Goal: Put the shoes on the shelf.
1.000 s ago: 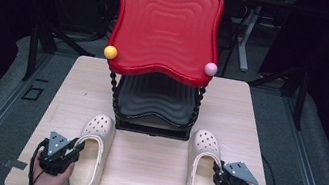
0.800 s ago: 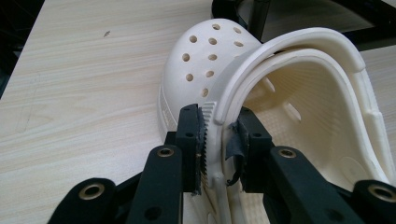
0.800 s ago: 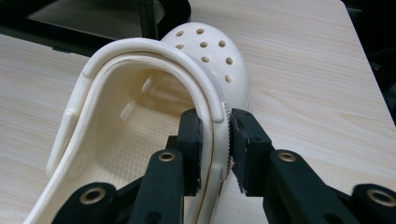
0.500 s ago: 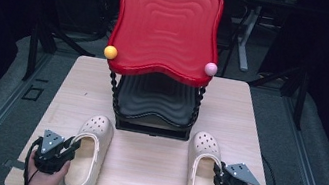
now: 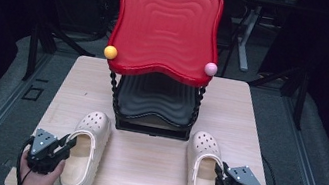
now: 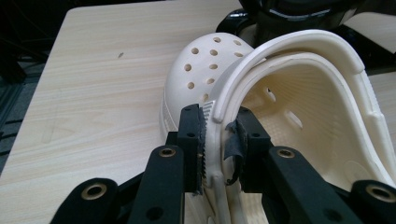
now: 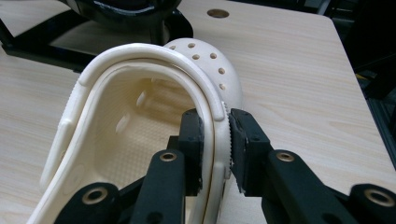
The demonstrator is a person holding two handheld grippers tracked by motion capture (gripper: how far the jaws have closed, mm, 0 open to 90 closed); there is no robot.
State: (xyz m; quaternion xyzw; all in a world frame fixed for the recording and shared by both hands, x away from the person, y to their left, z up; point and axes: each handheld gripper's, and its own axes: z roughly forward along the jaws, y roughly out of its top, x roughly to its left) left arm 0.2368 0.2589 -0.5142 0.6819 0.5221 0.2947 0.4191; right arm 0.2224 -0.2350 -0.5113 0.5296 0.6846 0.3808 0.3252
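Two cream clogs lie on the wooden table with their toes toward the rack. The left clog has my left gripper shut on its outer side wall. In the left gripper view the jaws pinch the left clog rim, left gripper. The right clog is held the same way by my right gripper. In the right gripper view the right gripper clamps the wall of the right clog beside the strap.
A two-tier shoe rack stands at mid table, with a red wavy top tray over a black lower tray. A yellow ball and a pink ball cap its posts. The table shows bare wood between the clogs.
The left hand and its clog have slid slightly toward the near left corner. The right clog has shifted a little toward the near edge.
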